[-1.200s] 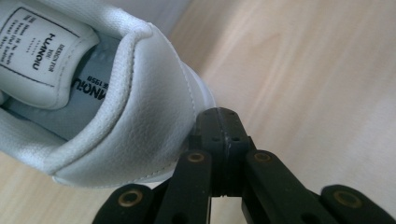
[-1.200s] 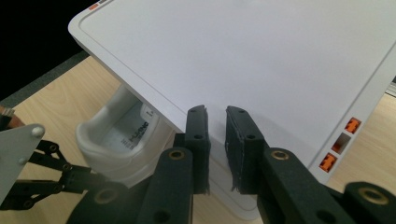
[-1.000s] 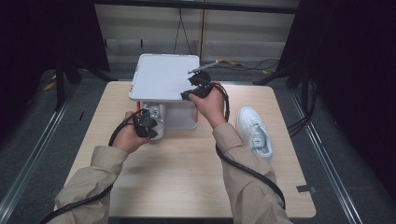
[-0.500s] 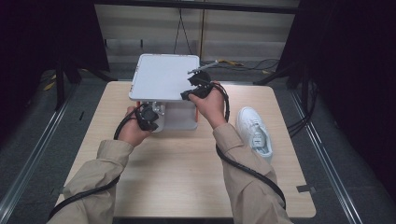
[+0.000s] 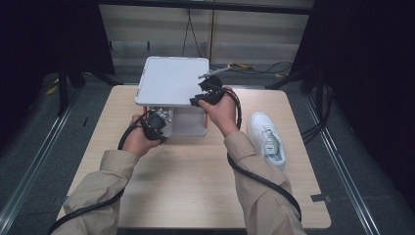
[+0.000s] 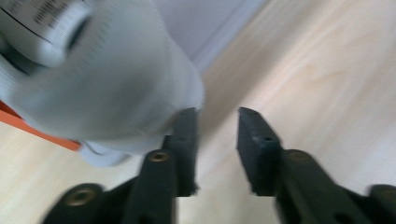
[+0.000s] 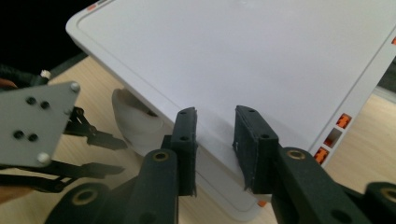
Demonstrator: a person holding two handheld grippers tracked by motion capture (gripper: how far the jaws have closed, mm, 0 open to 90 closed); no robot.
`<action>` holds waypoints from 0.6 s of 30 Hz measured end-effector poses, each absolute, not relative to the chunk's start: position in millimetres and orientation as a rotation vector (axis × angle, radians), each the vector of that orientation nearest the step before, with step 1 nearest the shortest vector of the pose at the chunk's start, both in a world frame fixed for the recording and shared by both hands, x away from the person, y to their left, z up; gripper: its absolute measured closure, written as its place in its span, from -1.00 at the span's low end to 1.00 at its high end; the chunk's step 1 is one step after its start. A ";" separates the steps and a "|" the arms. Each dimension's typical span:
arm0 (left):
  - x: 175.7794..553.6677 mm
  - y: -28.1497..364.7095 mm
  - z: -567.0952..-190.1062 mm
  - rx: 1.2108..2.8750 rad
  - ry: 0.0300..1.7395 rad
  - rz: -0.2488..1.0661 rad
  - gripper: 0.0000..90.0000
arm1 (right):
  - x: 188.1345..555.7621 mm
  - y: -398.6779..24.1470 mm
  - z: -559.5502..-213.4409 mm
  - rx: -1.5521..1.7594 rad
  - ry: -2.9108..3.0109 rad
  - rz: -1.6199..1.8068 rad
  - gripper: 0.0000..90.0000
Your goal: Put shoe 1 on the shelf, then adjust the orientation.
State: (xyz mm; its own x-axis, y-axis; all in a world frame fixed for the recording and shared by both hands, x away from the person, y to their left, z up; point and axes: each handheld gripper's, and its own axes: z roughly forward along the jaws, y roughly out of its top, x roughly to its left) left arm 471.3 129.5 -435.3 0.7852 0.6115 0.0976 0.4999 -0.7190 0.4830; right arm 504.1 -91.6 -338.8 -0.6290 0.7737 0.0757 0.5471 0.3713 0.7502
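The right tool holds its jaws slightly apart over the raised lid of the box, the left tool gapes empty beside a shoe at its mouth, so the unheld lid could drop onto them

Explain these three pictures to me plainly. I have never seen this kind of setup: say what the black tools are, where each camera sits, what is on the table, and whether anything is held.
A person holds a black two-jaw gripper in each hand. The high view looks down on a wooden table. The other two views come from cameras riding on the grippers.

On the table stands a white box with its lid tilted open, and a white sneaker lies beside it.

The left gripper is open next to a second white shoe at the box; nothing is gripped. The right gripper is open, its jaws astride the lid's edge.
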 end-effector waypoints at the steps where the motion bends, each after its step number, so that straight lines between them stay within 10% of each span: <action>1: 468.2 130.1 -434.2 2.530 0.842 0.331 0.36 | 502.6 -91.9 -337.5 1.168 2.350 1.095 0.37; 18: 418.9 139.5 -430.2 2.510 0.835 0.188 -0.29 | 447.2 -162.7 -335.4 1.164 2.481 0.890 -0.16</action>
State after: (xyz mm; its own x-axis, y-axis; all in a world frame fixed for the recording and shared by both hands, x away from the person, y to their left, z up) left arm 418.9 139.5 -430.2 0.8038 0.5946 -0.0215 0.5278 -0.6959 0.4870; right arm 447.2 -162.7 -335.4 -0.6458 0.7631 0.0239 0.6043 0.4917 0.6269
